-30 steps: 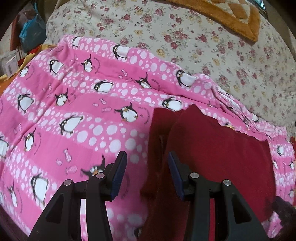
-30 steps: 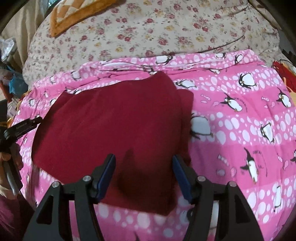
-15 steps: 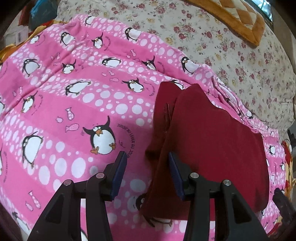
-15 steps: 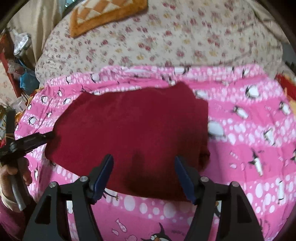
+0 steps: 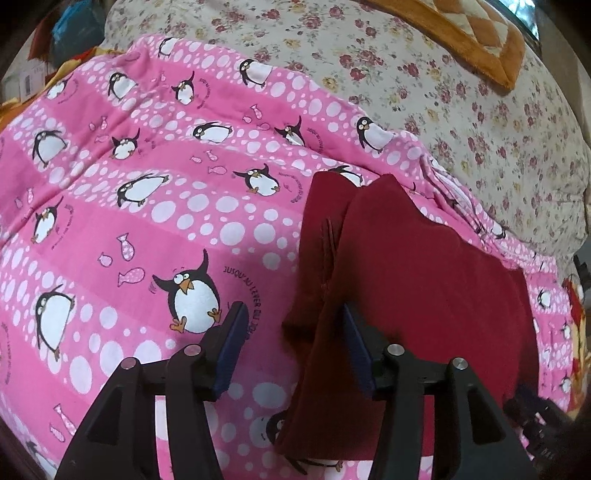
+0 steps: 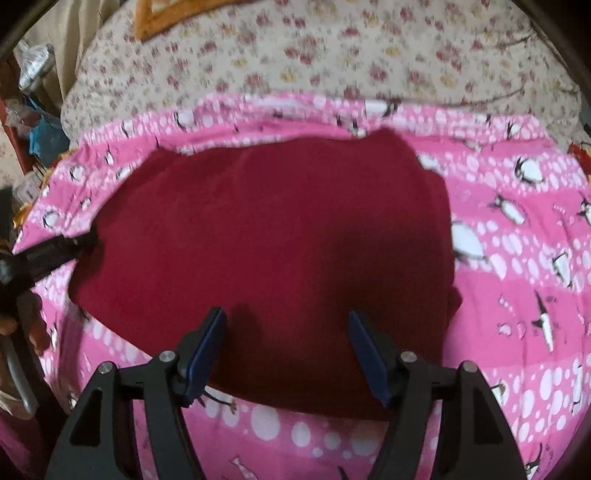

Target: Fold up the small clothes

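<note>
A dark red garment (image 5: 424, 280) lies folded flat on a pink penguin-print blanket (image 5: 147, 206). In the left wrist view my left gripper (image 5: 293, 332) is open and empty, raised over the garment's left edge, where a lower layer sticks out. In the right wrist view the garment (image 6: 273, 240) fills the middle. My right gripper (image 6: 288, 339) is open and empty above its near edge. The left gripper (image 6: 55, 251) shows there at the garment's left edge.
A floral bedsheet (image 5: 424, 92) lies beyond the blanket, with an orange quilted cushion (image 5: 472, 33) at the back. Cluttered items, including a blue bag (image 6: 44, 136), sit off the bed's left side. The holder's hand (image 6: 14, 314) is at the left edge.
Both grippers have pulled back and risen from the garment, so more blanket shows around it. Both stayed open. The garment has not moved.
</note>
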{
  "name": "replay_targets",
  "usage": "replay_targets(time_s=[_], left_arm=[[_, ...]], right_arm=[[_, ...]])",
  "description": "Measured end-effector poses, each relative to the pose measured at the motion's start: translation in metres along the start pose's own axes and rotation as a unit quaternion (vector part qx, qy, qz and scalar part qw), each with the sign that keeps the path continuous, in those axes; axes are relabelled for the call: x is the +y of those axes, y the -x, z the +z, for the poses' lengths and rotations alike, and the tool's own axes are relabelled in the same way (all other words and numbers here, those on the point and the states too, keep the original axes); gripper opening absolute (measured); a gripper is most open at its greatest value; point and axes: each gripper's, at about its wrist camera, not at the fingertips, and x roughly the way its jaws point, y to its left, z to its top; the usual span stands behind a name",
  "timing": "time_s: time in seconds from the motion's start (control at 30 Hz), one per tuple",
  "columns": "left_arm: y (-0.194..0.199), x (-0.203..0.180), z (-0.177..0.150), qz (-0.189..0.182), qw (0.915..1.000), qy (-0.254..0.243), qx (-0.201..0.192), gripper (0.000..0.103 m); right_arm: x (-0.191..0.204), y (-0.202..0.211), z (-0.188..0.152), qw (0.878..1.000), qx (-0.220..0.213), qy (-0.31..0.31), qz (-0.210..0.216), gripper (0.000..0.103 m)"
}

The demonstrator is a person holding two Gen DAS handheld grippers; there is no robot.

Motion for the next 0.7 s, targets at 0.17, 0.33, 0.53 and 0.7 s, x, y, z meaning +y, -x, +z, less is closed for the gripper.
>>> replay_targets(time_s=[0.17,0.33,0.53,0.7], left_arm=[[-0.006,0.006,0.006,-0.024,0.9995,0.022,0.005,0.042],[-0.017,0.011,0.013,-0.039,0.9984,0.039,0.015,0.048],[-0.022,-0.001,0.015,-0.022,0.9996,0.014,0.010,0.048],[-0.024,-0.006,0.015,-0.023,0.9996,0.000,0.015,0.048]], right_arm=[[-0.005,0.004,0.003,1.000,-0.013,-0.005,0.017,0.072],[-0.007,0.004,0.009,0.999,-0.030,-0.005,0.031,0.072],[-0.009,-0.004,0.011,0.999,-0.031,-0.010,0.043,0.072],[-0.006,0.001,0.015,0.998,-0.038,-0.011,0.058,0.072]])
